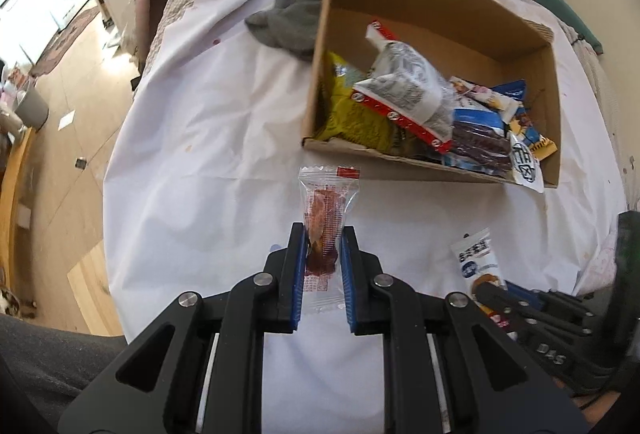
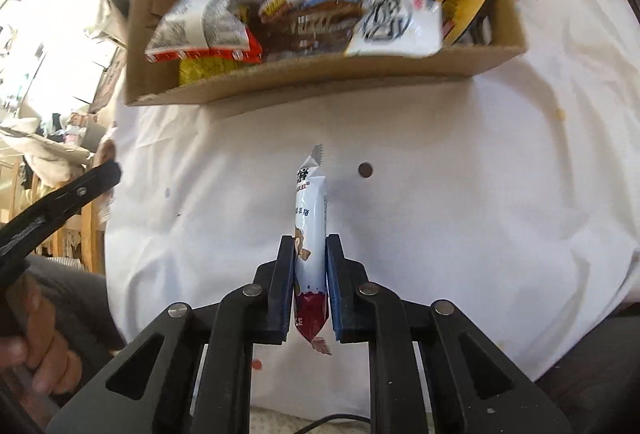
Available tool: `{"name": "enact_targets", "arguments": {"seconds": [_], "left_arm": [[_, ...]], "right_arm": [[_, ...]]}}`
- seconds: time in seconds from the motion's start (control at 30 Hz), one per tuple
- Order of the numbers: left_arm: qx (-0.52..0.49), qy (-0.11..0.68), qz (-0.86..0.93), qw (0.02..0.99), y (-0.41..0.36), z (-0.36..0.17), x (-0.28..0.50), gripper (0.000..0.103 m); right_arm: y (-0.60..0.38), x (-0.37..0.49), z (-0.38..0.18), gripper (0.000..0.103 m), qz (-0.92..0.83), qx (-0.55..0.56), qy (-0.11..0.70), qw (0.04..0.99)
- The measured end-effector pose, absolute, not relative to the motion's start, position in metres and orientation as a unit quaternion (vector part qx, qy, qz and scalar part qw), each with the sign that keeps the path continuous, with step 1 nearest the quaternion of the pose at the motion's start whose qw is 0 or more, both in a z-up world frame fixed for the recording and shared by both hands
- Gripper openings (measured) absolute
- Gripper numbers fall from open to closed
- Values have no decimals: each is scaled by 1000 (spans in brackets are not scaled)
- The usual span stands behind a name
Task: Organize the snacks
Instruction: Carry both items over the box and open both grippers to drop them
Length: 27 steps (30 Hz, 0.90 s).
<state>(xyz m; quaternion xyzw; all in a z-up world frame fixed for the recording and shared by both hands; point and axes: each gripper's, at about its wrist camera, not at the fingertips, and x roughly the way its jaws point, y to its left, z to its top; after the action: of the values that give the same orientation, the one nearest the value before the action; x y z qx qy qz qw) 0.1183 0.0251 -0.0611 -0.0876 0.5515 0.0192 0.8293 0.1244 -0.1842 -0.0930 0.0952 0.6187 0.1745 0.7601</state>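
Observation:
My left gripper point(image 1: 323, 234) is shut on a clear wrapped snack with a reddish-brown piece inside point(image 1: 326, 218), held above the white cloth. My right gripper point(image 2: 310, 244) is shut on a white and blue snack bar with a dark red end point(image 2: 310, 226), held upright off the cloth. The same bar point(image 1: 476, 262) and the right gripper's black frame show at the lower right of the left wrist view. A cardboard box point(image 1: 436, 162) point(image 2: 320, 82) lies ahead of both grippers, holding several snack packets, among them a white one with red trim point(image 1: 404, 90) point(image 2: 204, 26).
A white cloth point(image 1: 208, 138) point(image 2: 460, 194) covers the round table. A grey rag point(image 1: 292, 18) lies left of the box. A small dark spot point(image 2: 365, 169) marks the cloth. A hand point(image 2: 44, 346) holds the left gripper's frame point(image 2: 60, 202). Wooden floor point(image 1: 76, 122) lies left.

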Motion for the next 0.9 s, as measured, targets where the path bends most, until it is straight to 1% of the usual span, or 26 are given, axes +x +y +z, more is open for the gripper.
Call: {"name": "enact_targets", "arguments": {"seconds": [0.07,0.23,0.37,0.5,0.63,0.77,0.9], "left_arm": [[-82,551,20,830,23,-62,118,14],[-83,549,32,831,25,-61,119,14],[-82,522,23,849,25,-45,114,14],[-77,495,8,865,22,-21,120,14],[-76,480,0,874,19,-2,143,14],[-55,464,-2,884,12,12,175,14],[-28,448,-1,893,3,7,203,14]], "right_arm": [[-192,119,-95,16,171,96,616,763],[-213,115,-93,16,187,141,608,759],[-220,119,-66,16,220,183,569,771],[-229,130,-33,16,241,198,525,792],[-240,156,-17,16,236,203,497,810],[-245,188,-19,16,229,224,482,816],[-251,213,-29,16,222,238,465,823]]}}
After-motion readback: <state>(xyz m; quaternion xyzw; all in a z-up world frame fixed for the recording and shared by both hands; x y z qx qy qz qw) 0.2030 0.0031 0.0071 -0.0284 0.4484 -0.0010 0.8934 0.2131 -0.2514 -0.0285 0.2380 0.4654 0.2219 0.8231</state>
